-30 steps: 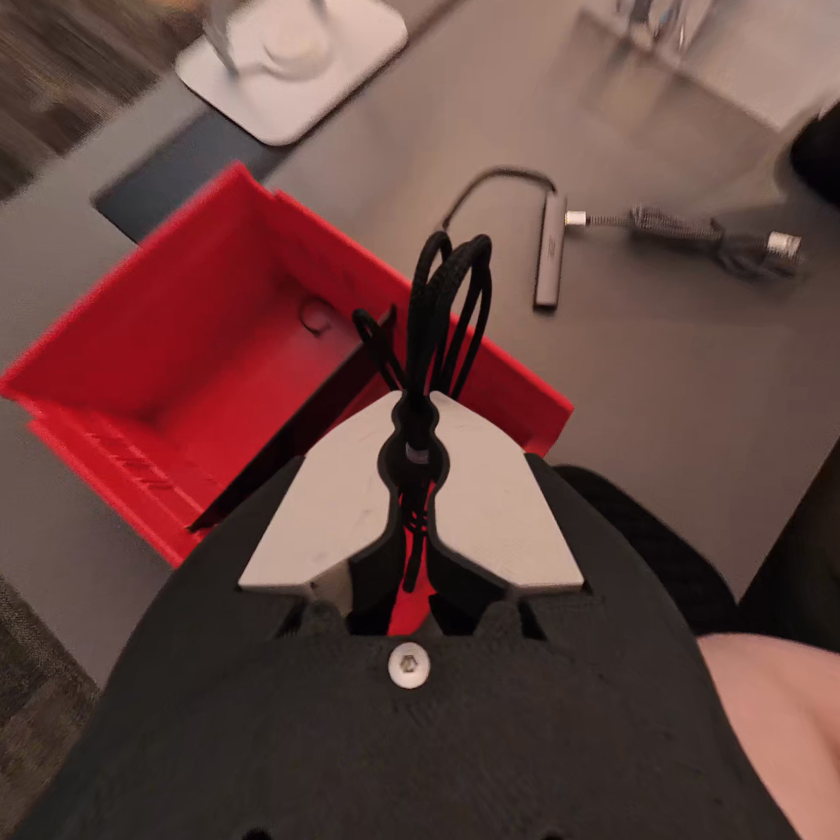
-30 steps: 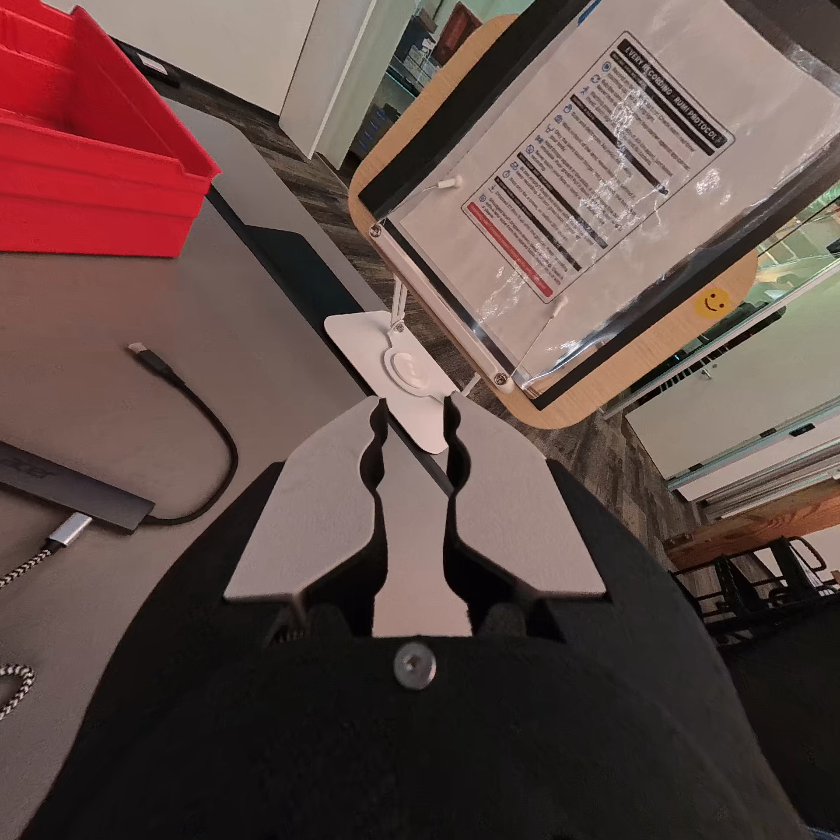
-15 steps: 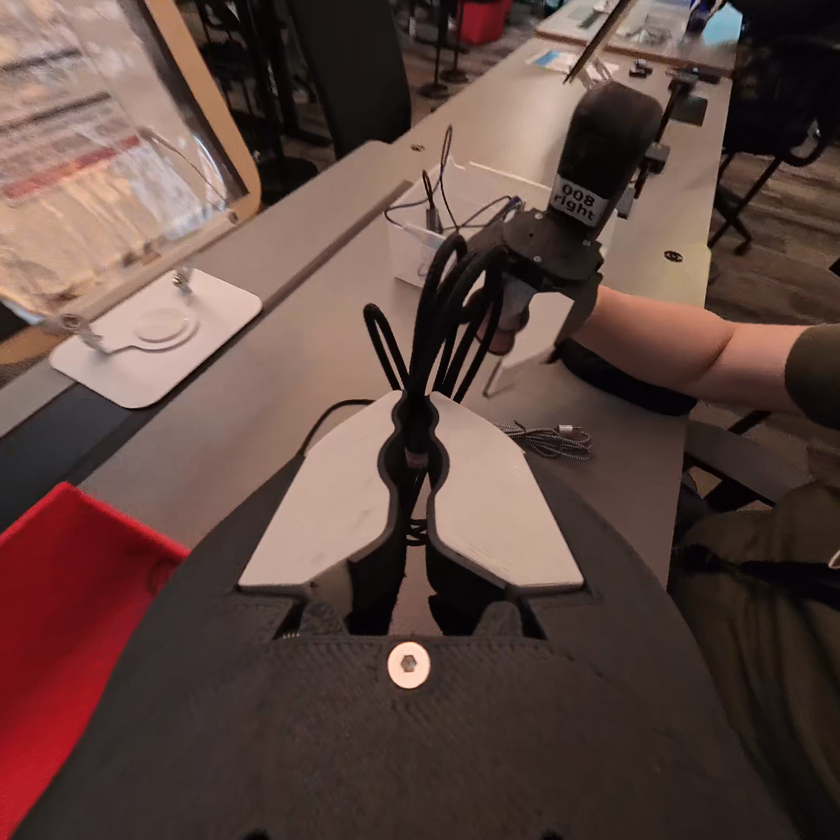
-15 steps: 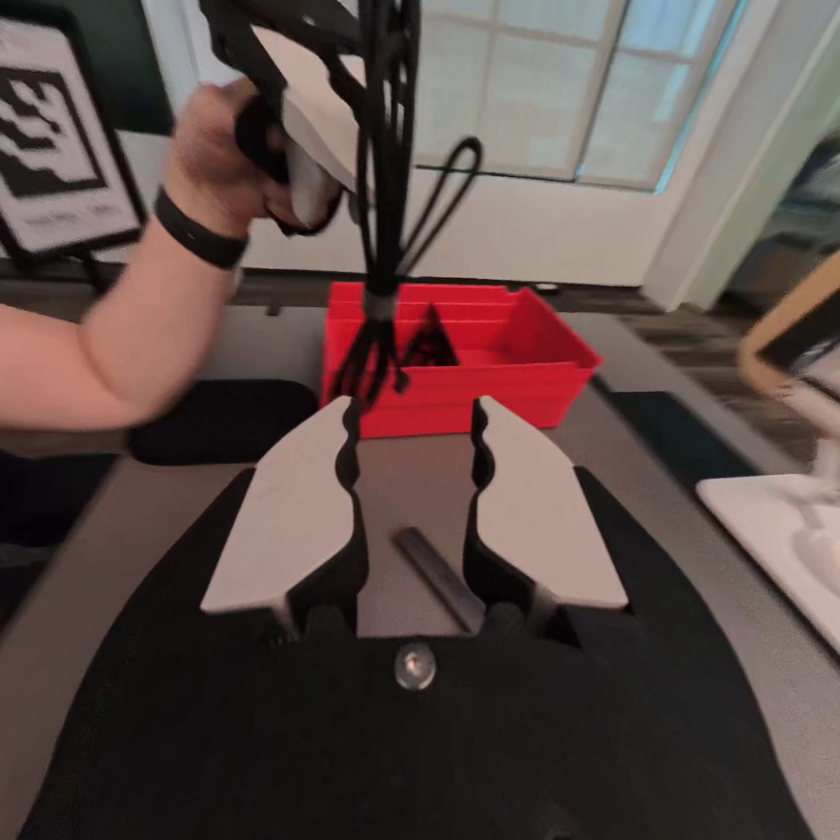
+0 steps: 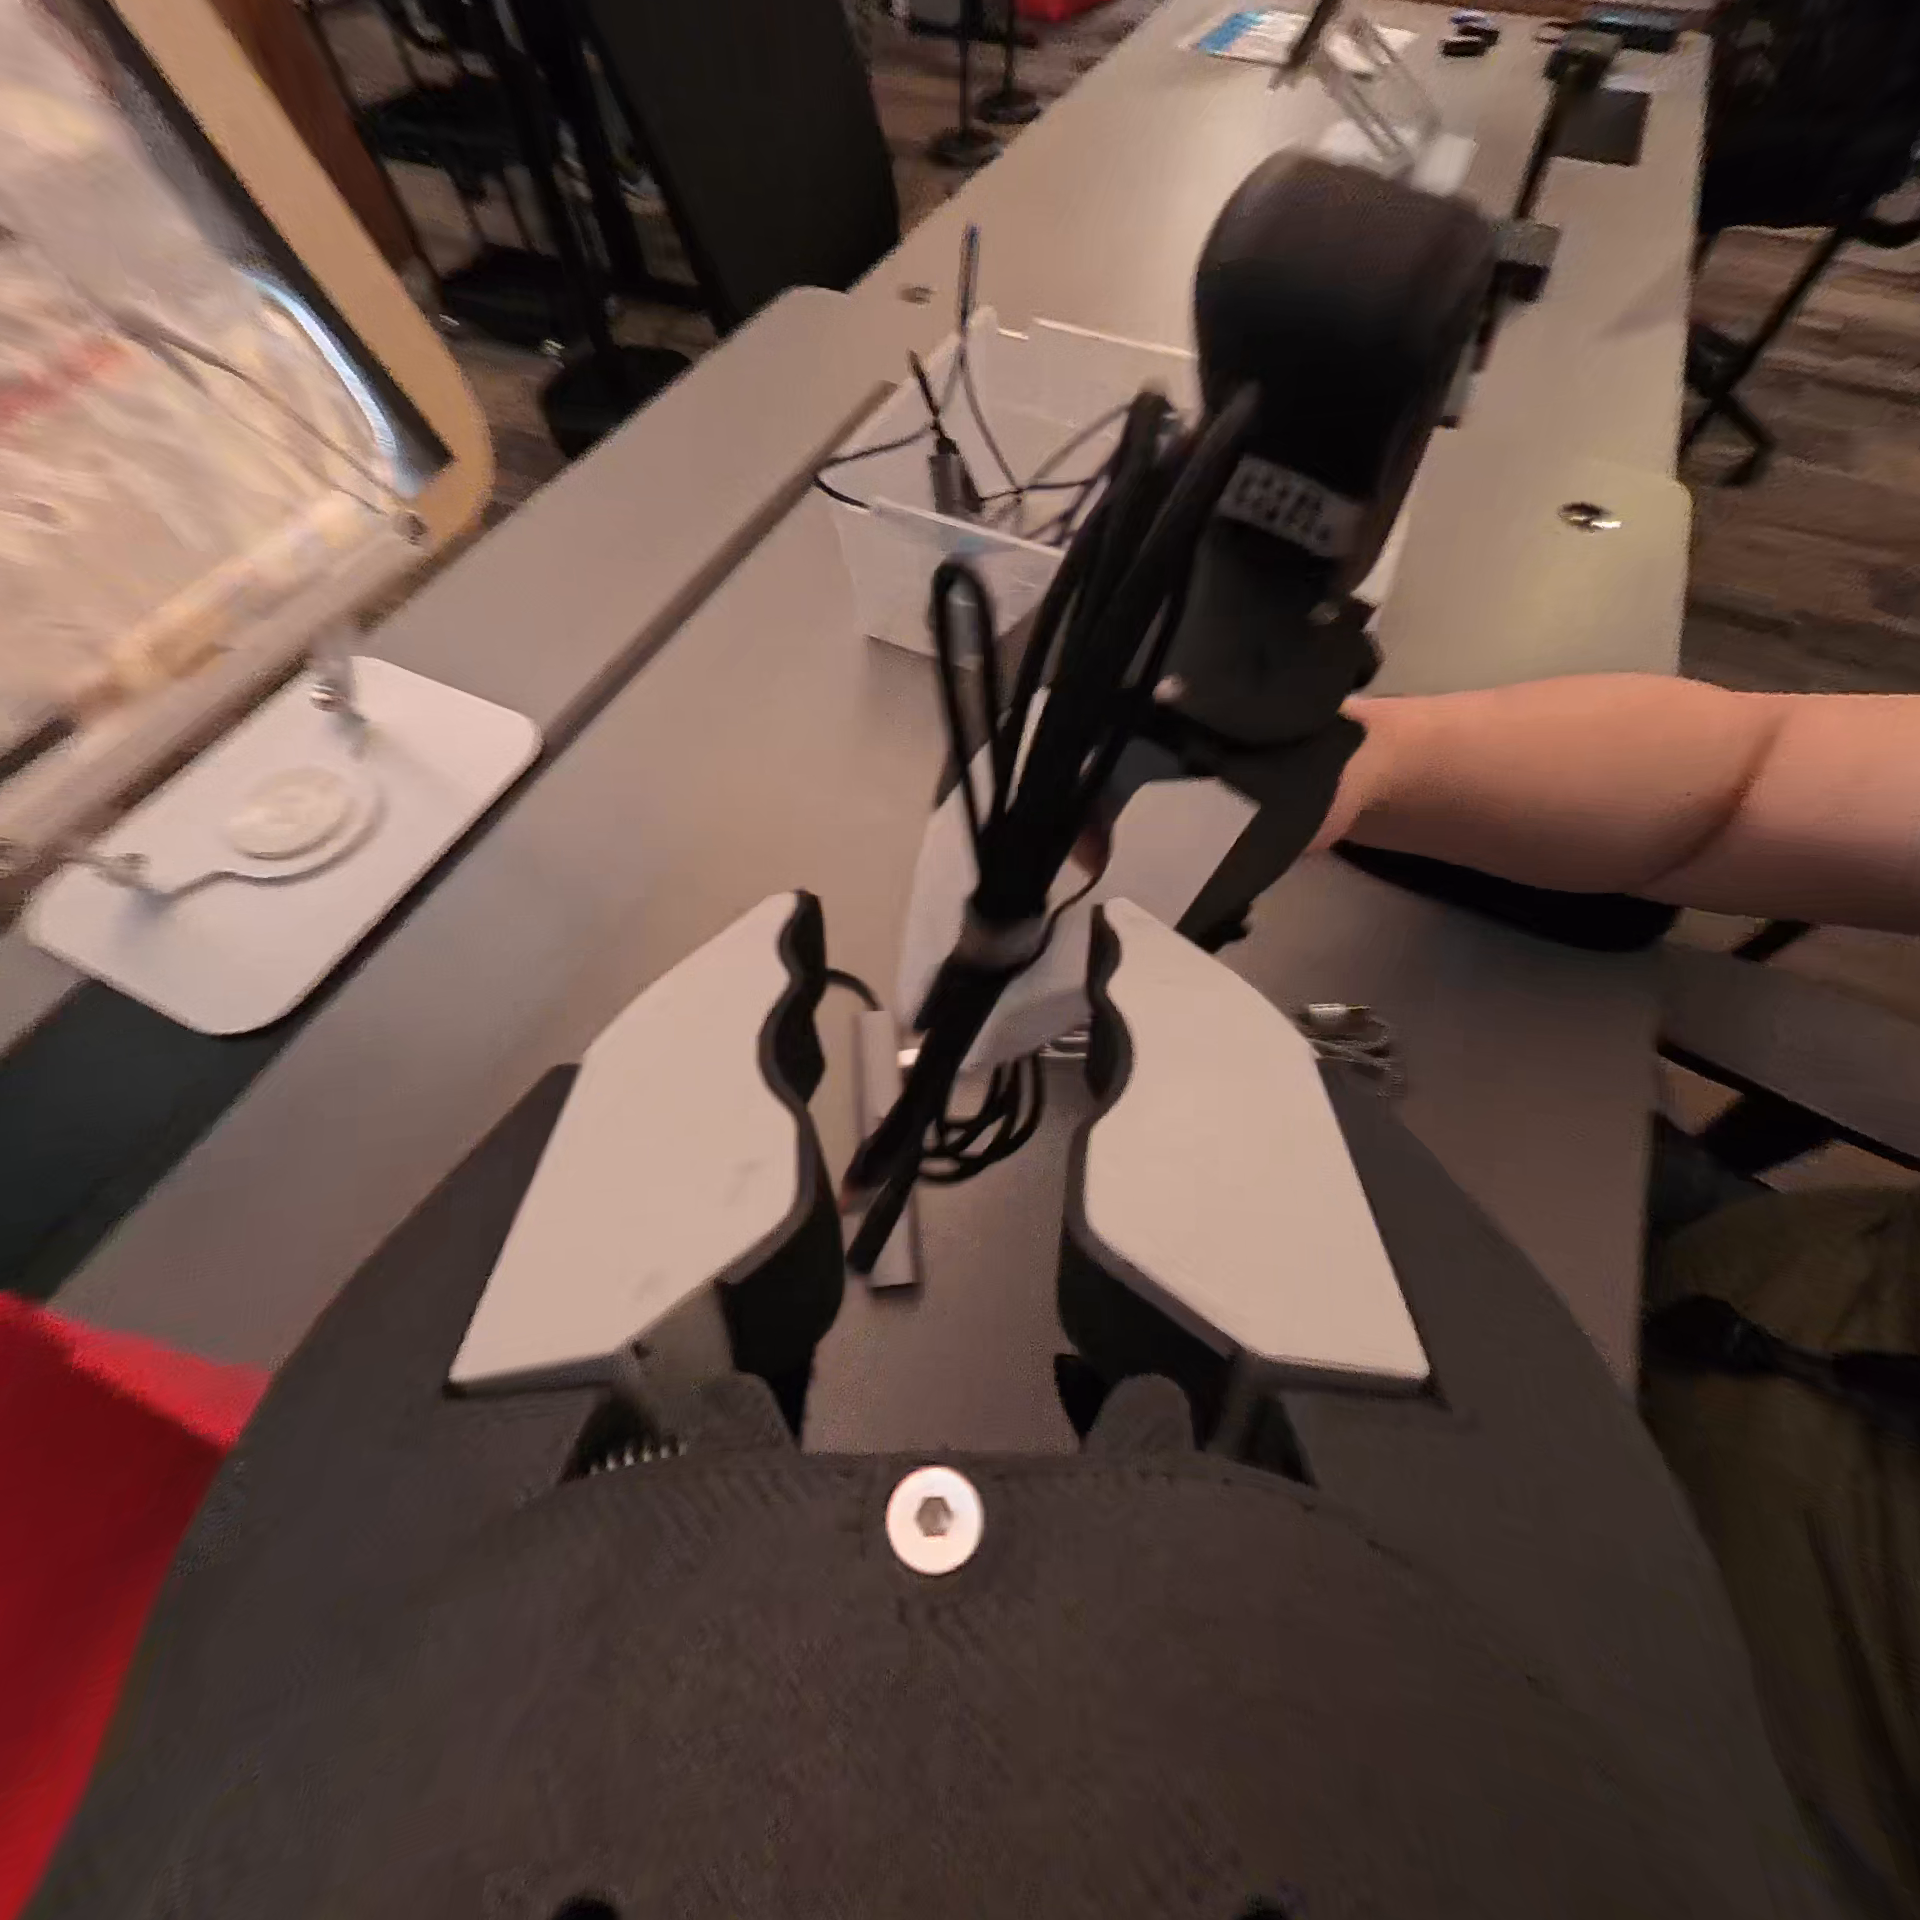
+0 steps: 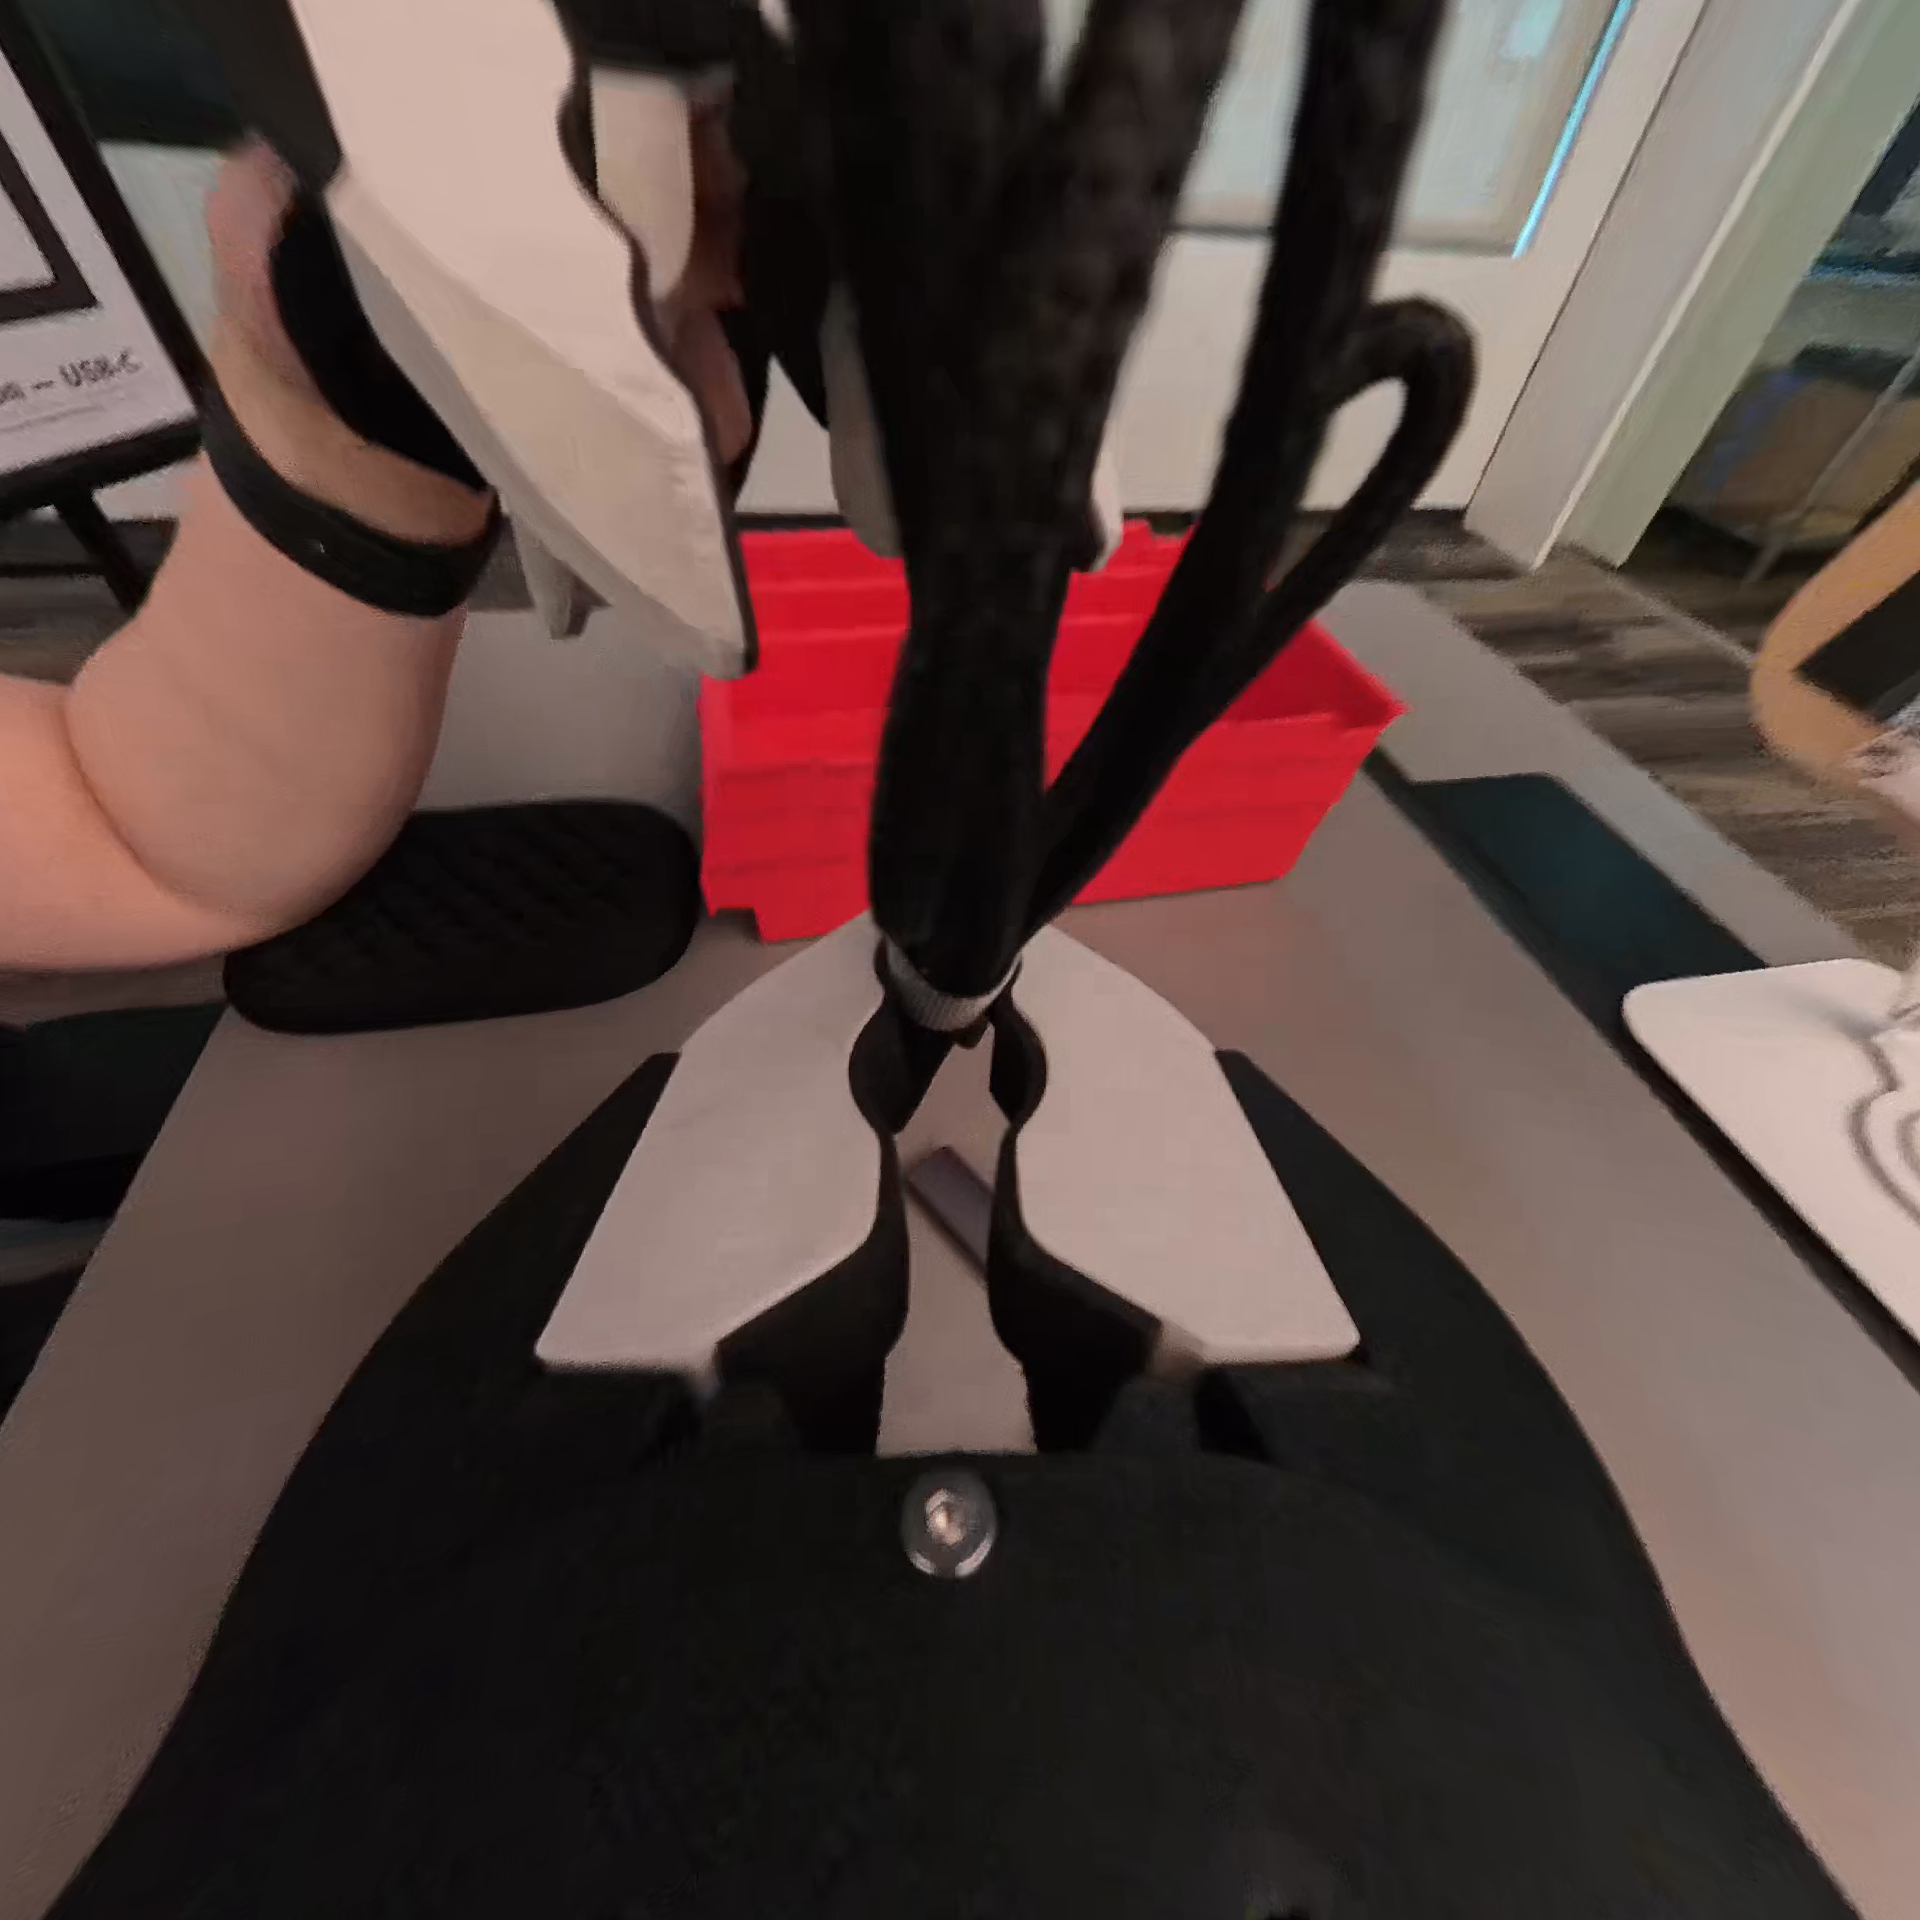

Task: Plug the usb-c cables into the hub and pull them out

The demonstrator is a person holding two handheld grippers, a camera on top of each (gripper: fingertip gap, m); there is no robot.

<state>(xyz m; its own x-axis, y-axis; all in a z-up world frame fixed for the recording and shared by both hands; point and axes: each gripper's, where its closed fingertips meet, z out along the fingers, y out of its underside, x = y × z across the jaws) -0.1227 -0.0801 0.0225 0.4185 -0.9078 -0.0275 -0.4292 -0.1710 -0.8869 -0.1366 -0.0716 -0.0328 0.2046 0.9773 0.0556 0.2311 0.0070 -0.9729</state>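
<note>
A bundle of black USB-C cable [image 6: 966, 727], tied with a grey band, hangs upright above the table. My right gripper [image 6: 951, 997] is shut on it at the band. It also shows in the left wrist view [image 5: 987, 977], holding the bundle [image 5: 1049, 748]. My left gripper [image 5: 951, 925] is open and empty, with the bundle standing between its fingertips. It also shows from the front in the right wrist view [image 6: 800, 592]. The grey hub [image 5: 883, 1101] lies on the table below and shows between my right fingers [image 6: 951, 1205]. A braided cable [image 5: 1340, 1023] lies beside the hub.
A red bin [image 6: 1195, 810] stands at the far end of the grey table [image 6: 1455, 1039]. A white stand base [image 5: 281, 831] holding a framed sheet sits at the table's edge. A clear box of cables [image 5: 935, 540] stands farther back. A black wrist pad [image 6: 457, 914] lies under the person's forearm. The tips of one gripper are about 6 centimeters away from the tips of the other.
My left gripper has opened and let go of the cable bundle. My right gripper has swung in and shut on the bundle at its band.
</note>
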